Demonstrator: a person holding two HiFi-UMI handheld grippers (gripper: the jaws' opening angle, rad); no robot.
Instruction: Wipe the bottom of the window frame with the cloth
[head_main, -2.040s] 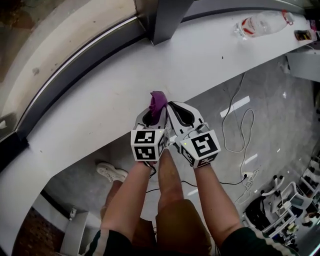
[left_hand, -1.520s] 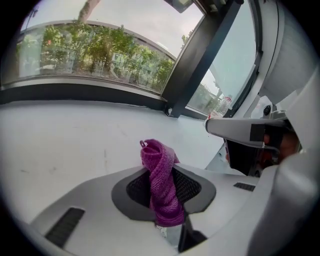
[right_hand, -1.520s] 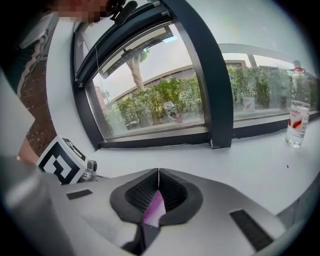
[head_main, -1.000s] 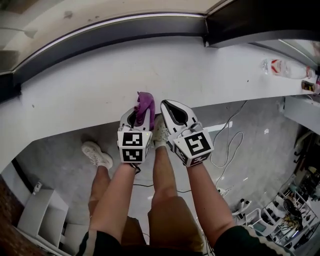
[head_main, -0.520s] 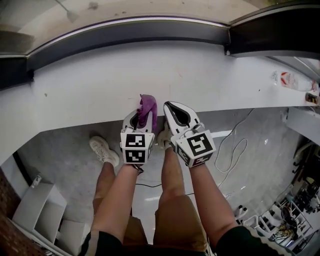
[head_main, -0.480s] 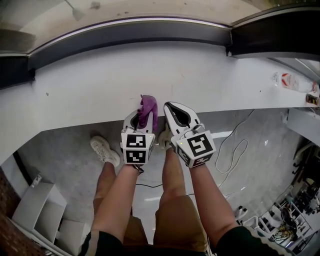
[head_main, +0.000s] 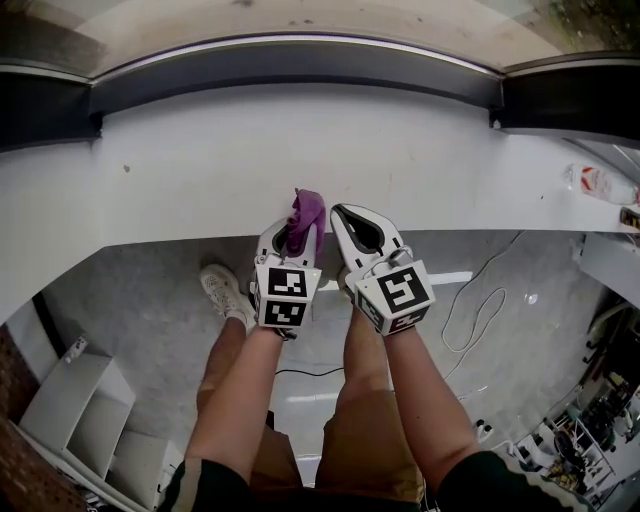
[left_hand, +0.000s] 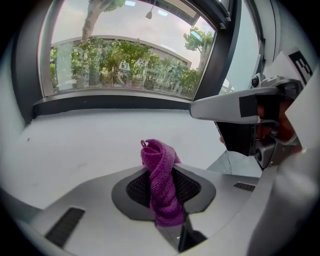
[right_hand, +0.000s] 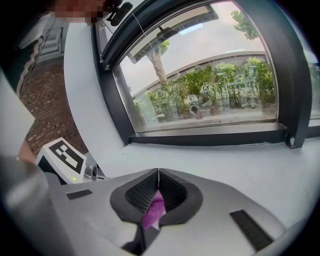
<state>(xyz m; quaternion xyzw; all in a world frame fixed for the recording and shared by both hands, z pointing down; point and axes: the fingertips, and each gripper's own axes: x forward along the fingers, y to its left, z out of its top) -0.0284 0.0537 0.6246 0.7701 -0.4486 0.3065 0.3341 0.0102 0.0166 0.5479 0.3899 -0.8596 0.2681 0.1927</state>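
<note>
The cloth stands in the left hand-held gripper, over the near edge of the windowsill; the right hand-held gripper is just beside it.

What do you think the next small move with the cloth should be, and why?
I would probably ease the left gripper forward until the cloth meets the dark bottom rail of the window frame. The cloth stands clamped in its shut jaws near the front edge of the white sill, and a stretch of bare sill lies between it and the frame.
</note>
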